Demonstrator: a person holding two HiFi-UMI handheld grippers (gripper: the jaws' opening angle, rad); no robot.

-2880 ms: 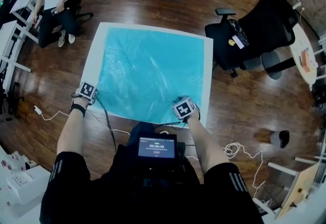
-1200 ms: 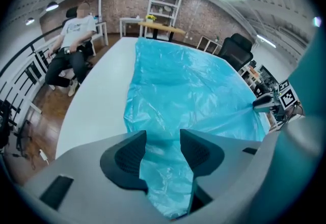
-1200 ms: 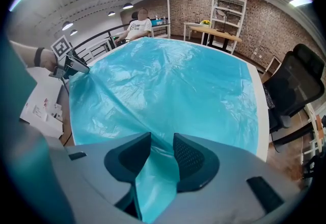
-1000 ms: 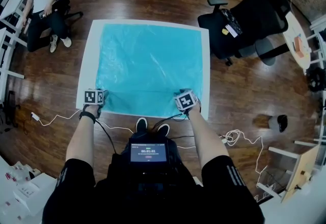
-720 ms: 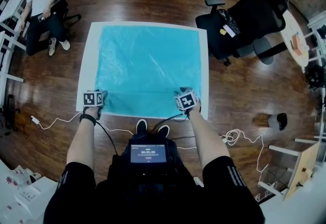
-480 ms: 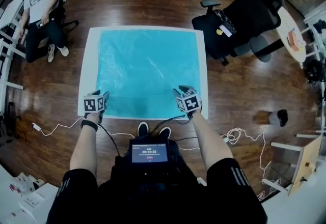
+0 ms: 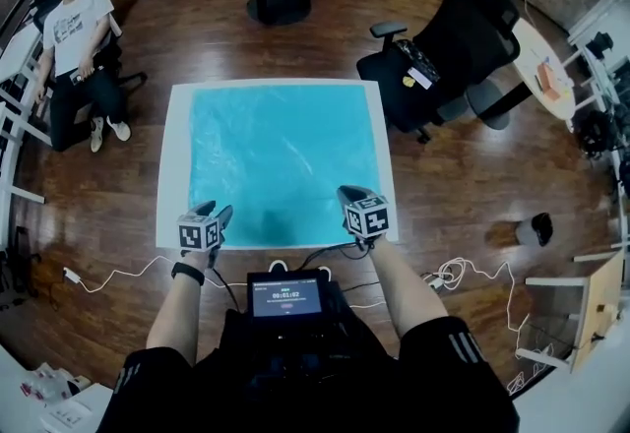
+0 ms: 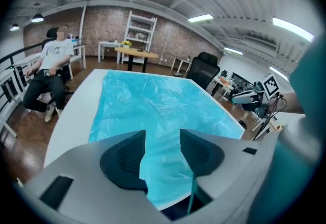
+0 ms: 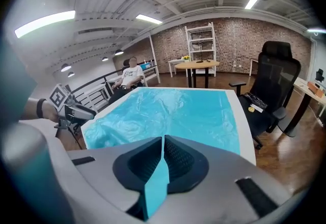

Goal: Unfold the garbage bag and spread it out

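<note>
Two jaws apart on my left gripper (image 8: pixel 162 136), holding nothing, over white mat (image 7: pixel 173 175) | my right gripper (image 9: pixel 163 139) jaws just closed, pinching garbage bag (image 7: pixel 281 155) above mat's near edge.

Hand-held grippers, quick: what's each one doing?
Left hand-held gripper: open, garbage bag between its jaws, not pinched.
Right hand-held gripper: jaws just closed, shut on the garbage bag.

Head view looks down; gripper views share the garbage bag (image 7: pixel 281 160).
</note>
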